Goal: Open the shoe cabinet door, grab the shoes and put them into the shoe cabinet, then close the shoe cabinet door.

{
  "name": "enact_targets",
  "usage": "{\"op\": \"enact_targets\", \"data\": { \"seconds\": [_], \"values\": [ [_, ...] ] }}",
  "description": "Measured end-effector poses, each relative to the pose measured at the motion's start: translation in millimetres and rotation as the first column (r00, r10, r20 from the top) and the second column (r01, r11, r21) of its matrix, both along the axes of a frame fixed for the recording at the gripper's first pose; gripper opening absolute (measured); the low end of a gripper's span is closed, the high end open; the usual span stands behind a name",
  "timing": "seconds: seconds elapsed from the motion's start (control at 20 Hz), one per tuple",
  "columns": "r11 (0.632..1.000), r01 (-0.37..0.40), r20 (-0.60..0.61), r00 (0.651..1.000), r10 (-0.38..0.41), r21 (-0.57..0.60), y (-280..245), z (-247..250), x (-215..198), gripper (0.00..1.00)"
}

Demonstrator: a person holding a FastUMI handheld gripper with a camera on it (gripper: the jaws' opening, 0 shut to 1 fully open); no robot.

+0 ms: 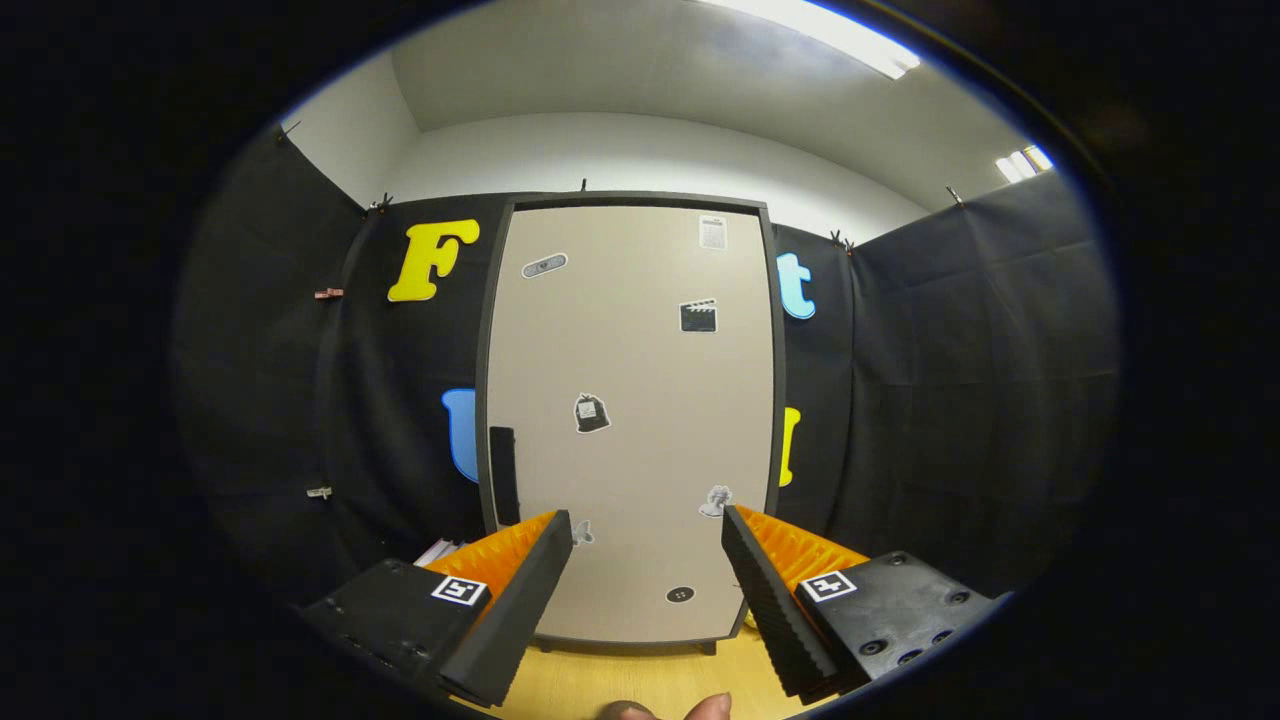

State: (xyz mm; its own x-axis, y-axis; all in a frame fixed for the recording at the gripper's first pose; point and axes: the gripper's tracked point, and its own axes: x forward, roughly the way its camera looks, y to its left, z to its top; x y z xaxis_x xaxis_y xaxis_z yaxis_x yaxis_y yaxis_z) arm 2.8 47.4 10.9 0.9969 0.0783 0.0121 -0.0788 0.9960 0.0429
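Wood-look flooring (640,680) is seen closest in, a pale yellowish strip running under the tool, and right at its near edge a couple of fingertips (710,708) can just be made out poking in. Whose hand they belong to can't be told from this.

Next up, the gripper (648,530) — its two fingers are spread wide apart, nothing pinched between them, nothing touched. Ribbed inner faces are shown on both fingers, and a small square marker tag (460,590) is stuck on each finger's base.

Between and beyond the fingers, the shoe cabinet (630,420) is seen standing upright on the floor, its lower edge resting near the far edge of that floor strip. Its door (640,470) is shut flat — a beige panel set in a dark frame. A dark vertical handle (503,475) is mounted along the door's left edge, just above and beyond the left fingertip, not touched by it. A handful of stickers (591,412) are scattered over the panel: one near the middle, a few up toward the top corners, a couple low down close to the fingertips. What they depict is too small to be sure of.

Something pale (437,552) is tucked beside the cabinet's lower left corner, mostly hidden behind the left finger, so it can't be identified.

Behind everything, black cloth (950,380) is hung around the booth, with white wall and a lit ceiling panel (830,30) above it.
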Motion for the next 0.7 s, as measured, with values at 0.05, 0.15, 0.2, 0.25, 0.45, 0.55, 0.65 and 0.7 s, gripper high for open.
{"op": "enact_targets", "data": {
  "seconds": [0.05, 0.15, 0.2, 0.25, 0.45, 0.55, 0.65, 0.7],
  "values": [
    [1.000, -0.011, 0.001, 1.000, 0.011, 0.004, 6, 2, 3, 0.97],
    [0.999, -0.035, 0.000, 0.999, 0.035, 0.006, 20, 3, 9, 0.97],
    [0.999, -0.048, -0.001, 0.999, 0.048, 0.008, 29, 3, 13, 0.97],
    [0.998, -0.059, 0.001, 0.998, 0.059, 0.010, 36, 4, 19, 0.97],
    [0.994, -0.107, -0.016, 0.994, 0.107, 0.026, 73, -1, 47, 0.97],
    [0.992, -0.122, -0.027, 0.992, 0.123, 0.028, 92, -9, 66, 0.97],
    [0.991, -0.134, -0.034, 0.990, 0.135, 0.027, 109, -17, 86, 0.97],
    [0.991, -0.135, -0.038, 0.990, 0.136, 0.023, 116, -21, 97, 0.98]
  ]
}}
